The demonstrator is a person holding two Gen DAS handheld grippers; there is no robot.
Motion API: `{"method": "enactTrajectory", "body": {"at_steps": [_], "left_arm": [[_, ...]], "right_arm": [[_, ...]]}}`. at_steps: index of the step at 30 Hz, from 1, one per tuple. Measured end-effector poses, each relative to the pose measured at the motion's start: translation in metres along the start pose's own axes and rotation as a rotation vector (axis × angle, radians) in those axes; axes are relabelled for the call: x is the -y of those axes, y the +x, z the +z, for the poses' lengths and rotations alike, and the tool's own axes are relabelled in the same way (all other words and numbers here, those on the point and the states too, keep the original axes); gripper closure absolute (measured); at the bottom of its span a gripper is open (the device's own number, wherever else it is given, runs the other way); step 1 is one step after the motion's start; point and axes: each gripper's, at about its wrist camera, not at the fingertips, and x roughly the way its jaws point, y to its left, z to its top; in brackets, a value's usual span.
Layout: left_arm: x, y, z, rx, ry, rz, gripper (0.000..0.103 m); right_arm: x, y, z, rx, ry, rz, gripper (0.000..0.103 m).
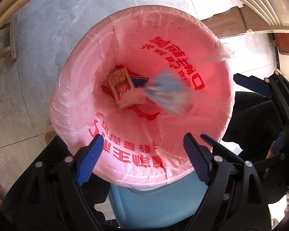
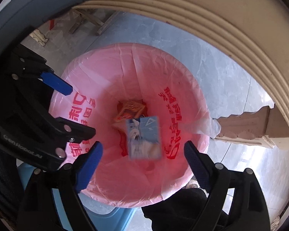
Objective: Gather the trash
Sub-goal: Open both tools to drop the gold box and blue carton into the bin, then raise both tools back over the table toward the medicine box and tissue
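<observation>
Left wrist view: both grippers' fingers (image 1: 95,150) stand wide and hold nothing above the pink-lined bin (image 1: 125,27).

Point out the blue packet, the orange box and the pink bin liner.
blue packet (image 2: 144,138): right wrist view, middle of its face.
orange box (image 1: 120,85): left wrist view, printed top face.
pink bin liner (image 1: 183,30): left wrist view, far rim.

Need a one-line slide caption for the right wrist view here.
Open right tongs above the pink-lined bin, a blurred blue-and-white packet inside over an orange box.
</observation>
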Motion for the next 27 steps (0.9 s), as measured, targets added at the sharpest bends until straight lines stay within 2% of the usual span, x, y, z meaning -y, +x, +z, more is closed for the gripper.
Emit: {"method": "enactTrajectory", "body": {"at_steps": [8, 18, 23, 27], "left_arm": [[0.0, -0.002, 0.0, 0.003, 0.001, 0.012, 0.02], [0.006, -0.007, -0.005, 0.009, 0.02, 0.041, 0.02], [0.014, -0.018, -0.014, 0.026, 0.046, 0.079, 0.02], [0.028, -0.054, -0.038, 0.108, 0.094, 0.083, 0.02]], "right_arm": [[0.0, 0.001, -0.001, -0.008, 0.009, 0.009, 0.019], [0.0, -0.001, 0.0, 0.002, 0.008, -0.03, 0.019], [-0.004, -0.02, -0.006, 0.032, 0.008, -0.032, 0.019], [-0.011, -0.059, -0.015, 0.12, 0.018, -0.03, 0.019]]}}
